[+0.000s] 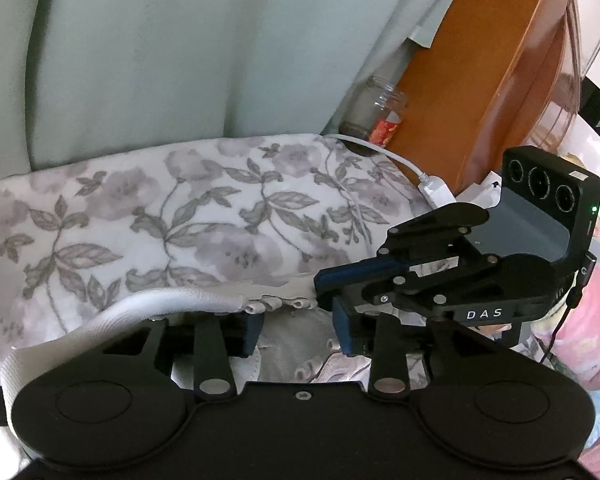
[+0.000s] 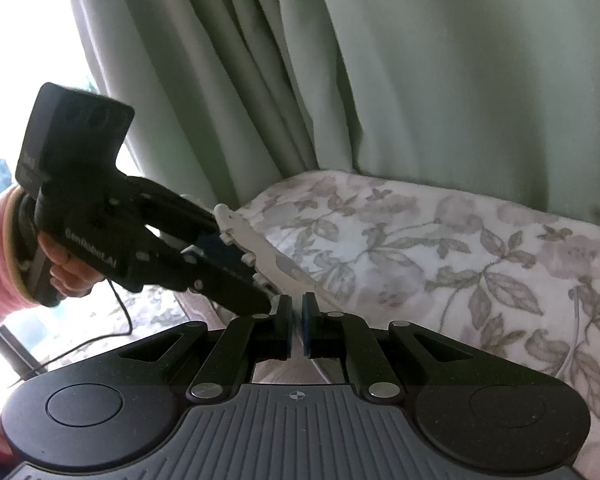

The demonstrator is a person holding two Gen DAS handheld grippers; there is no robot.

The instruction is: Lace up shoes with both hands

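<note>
Shoe (image 1: 204,308), white, lies on the floral bedcover (image 1: 160,208) just ahead of the left gripper (image 1: 298,332), whose jaws stand partly apart and empty, while the right gripper (image 2: 297,326), equally near, is closed at its eyelet edge (image 2: 260,248).

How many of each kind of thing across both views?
Tools: 2 (left tool, right tool)
Shoe: 1
Jar: 1
Cable: 1
Blanket: 1
Curtain: 1
Total: 7
</note>
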